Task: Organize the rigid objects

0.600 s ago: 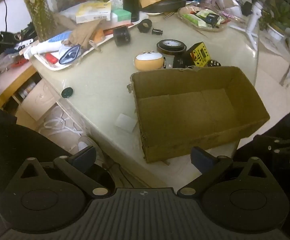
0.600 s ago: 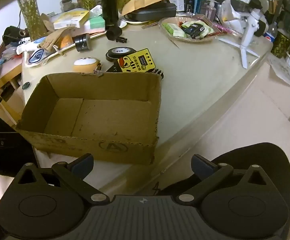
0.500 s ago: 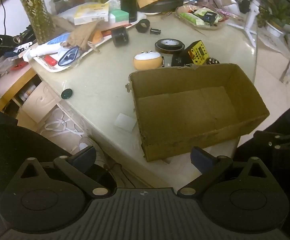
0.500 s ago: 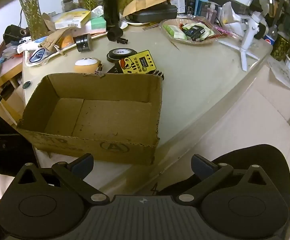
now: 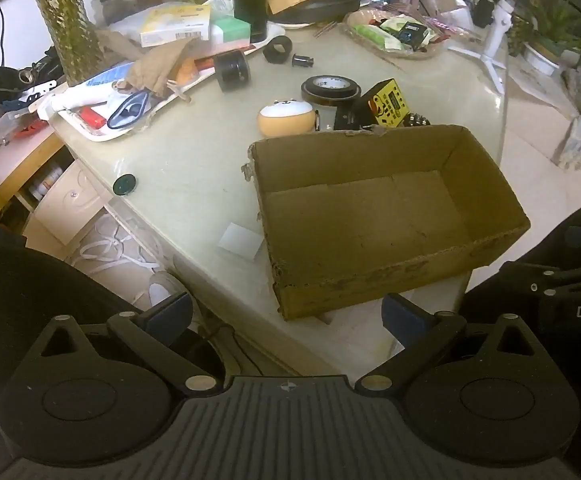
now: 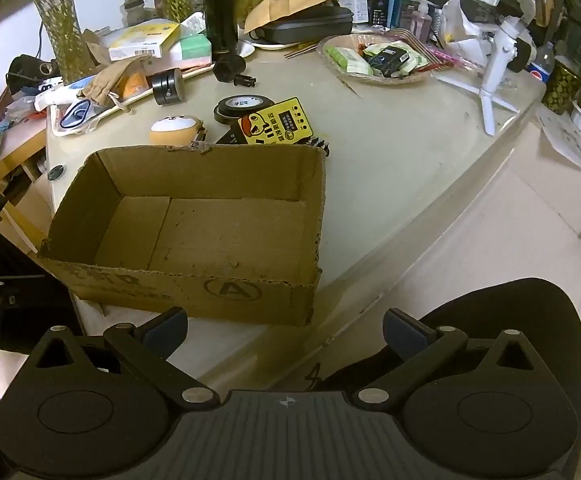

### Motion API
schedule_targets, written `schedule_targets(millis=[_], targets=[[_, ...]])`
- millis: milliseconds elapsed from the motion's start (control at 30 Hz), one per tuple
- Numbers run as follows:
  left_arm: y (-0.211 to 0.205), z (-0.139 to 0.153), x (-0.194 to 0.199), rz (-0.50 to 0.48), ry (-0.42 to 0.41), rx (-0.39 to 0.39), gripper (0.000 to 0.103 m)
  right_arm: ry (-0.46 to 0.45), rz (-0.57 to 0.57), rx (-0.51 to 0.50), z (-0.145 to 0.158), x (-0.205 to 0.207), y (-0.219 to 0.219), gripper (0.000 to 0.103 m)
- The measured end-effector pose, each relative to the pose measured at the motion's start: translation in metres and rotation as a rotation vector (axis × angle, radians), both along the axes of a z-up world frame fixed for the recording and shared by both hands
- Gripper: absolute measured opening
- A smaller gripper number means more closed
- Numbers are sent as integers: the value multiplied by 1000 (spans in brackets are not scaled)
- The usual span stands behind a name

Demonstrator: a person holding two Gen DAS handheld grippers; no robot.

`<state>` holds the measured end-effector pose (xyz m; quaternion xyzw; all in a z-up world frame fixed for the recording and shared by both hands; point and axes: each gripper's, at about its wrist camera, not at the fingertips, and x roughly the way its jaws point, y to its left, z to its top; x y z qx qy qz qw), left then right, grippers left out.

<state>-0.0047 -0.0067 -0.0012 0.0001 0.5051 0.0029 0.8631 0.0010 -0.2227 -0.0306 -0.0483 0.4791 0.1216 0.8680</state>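
Hovering side by side at the near edge of the table (image 6: 390, 168), both tools tilt steeply down toward an empty cardboard box (image 6: 194, 220). The left gripper (image 5: 286, 314) has its jaws spread wide with nothing between them, and the right gripper (image 6: 284, 326) is just the same, wide and empty. The box sits open-topped with its near wall at the table's rim, which I take to be deliberate: it is the nearest thing to both hands, so anything picked up travels only a short way back to be dropped in.

Things to be sorted lie just beyond the box's far wall. A round orange-and-white toy (image 5: 286, 118) rests close to the far left corner, a roll of black tape (image 5: 330, 88) lies flat behind it, and a yellow printed card (image 6: 276, 126) leans over some dark item right against the wall; what that dark piece is, I cannot make out. Farther back stand a black cylinder (image 5: 231, 70), a black ring (image 5: 277, 49) and a small black fitting (image 5: 302, 60), near a white tray (image 5: 90, 132) heaped with oddments. A small dark round cap (image 5: 124, 184) sits alone near the table's left edge.

Nothing is in the box, so the sorting looks barely begun. The toy and tape seem the easiest first reach, one for each hand.
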Motion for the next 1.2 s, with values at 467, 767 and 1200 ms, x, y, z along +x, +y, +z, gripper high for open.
schedule_targets(millis=[467, 767, 1200], targets=[[0, -3, 0, 0, 13, 12, 103, 13, -14, 0, 0, 1, -2, 103], [-4, -1, 0, -28, 2, 20, 103, 14, -13, -6, -4, 1, -1, 103], [-9, -1, -2, -46, -2, 39, 103, 22, -11, -20, -4, 2, 1, 103]])
